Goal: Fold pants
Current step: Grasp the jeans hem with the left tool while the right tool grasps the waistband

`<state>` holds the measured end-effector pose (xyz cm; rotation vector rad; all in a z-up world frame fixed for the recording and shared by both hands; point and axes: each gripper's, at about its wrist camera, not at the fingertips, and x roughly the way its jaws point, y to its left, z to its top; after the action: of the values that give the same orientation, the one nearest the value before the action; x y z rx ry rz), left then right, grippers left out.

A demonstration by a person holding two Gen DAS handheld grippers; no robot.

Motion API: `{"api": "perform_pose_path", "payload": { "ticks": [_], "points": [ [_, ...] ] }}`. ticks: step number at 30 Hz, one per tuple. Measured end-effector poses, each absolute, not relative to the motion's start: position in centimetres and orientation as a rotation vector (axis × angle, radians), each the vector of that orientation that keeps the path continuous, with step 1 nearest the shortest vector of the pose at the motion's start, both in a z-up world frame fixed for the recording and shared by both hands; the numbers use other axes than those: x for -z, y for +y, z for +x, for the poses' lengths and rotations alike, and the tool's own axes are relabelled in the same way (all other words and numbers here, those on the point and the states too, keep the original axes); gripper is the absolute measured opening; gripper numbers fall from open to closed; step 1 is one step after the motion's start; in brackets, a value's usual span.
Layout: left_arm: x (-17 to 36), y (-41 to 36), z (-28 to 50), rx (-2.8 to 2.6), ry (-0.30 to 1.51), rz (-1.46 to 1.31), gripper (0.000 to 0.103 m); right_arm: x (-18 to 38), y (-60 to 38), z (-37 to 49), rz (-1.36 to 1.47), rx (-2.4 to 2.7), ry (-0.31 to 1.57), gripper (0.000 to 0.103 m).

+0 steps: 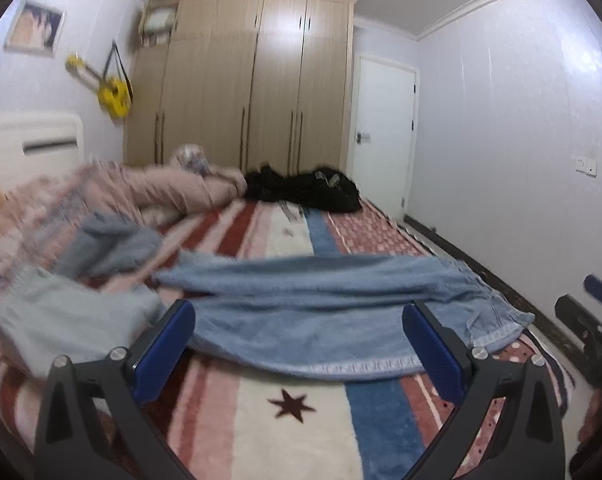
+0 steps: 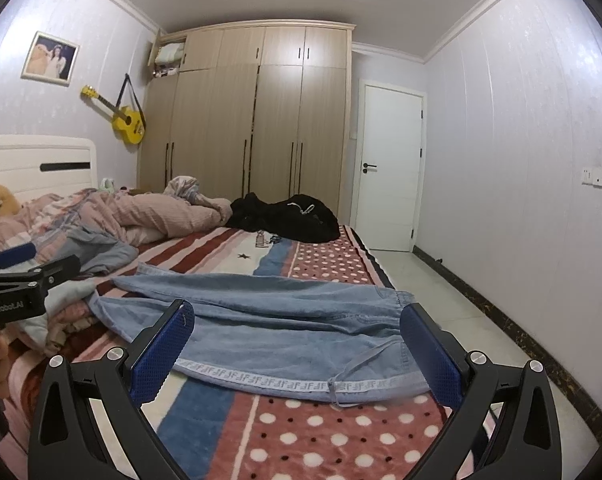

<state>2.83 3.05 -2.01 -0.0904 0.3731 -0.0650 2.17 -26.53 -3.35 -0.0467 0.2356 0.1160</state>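
Jaws of both grippers stand spread wide with nothing between them. At the far wall, one upper compartment of the tall beige wooden wardrobe [image 2: 257, 112] is open, with folded linens inside. Left gripper [image 1: 299, 354] and right gripper [image 2: 297, 356] hover low and level, side by side, over the light-blue denim pants with a patterned white side stripe [image 2: 261, 320], which lie flat and crosswise on the striped, dotted fleece blanket [image 2: 321, 436] covering the bed.
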Motion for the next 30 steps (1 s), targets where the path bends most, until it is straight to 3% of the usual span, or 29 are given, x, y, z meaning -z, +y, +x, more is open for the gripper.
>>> {"api": "perform_pose_path", "payload": {
  "ticks": [7,19,25,27,30],
  "points": [
    [8.3,6.2,8.1,0.037,0.607,-0.256,0.102,8.4,-28.7,7.0,0.031,-0.154,0.401,0.103],
    [16.3,8.1,15.7,-0.036,0.794,-0.364,0.102,16.8,-34.6,13.4,0.303,-0.166,0.587,0.103],
    [17.3,10.3,19.3,-0.155,0.787,-0.366,0.085,18.6,-36.9,15.4,0.364,-0.126,0.634,0.103],
    [17.5,11.0,20.4,-0.183,0.795,-0.364,0.067,18.9,-38.0,16.0,0.396,-0.097,0.643,0.103],
    [17.5,11.6,21.4,-0.217,0.803,-0.340,0.047,19.4,-40.1,17.2,0.481,-0.089,0.656,0.103]
  ]
}}
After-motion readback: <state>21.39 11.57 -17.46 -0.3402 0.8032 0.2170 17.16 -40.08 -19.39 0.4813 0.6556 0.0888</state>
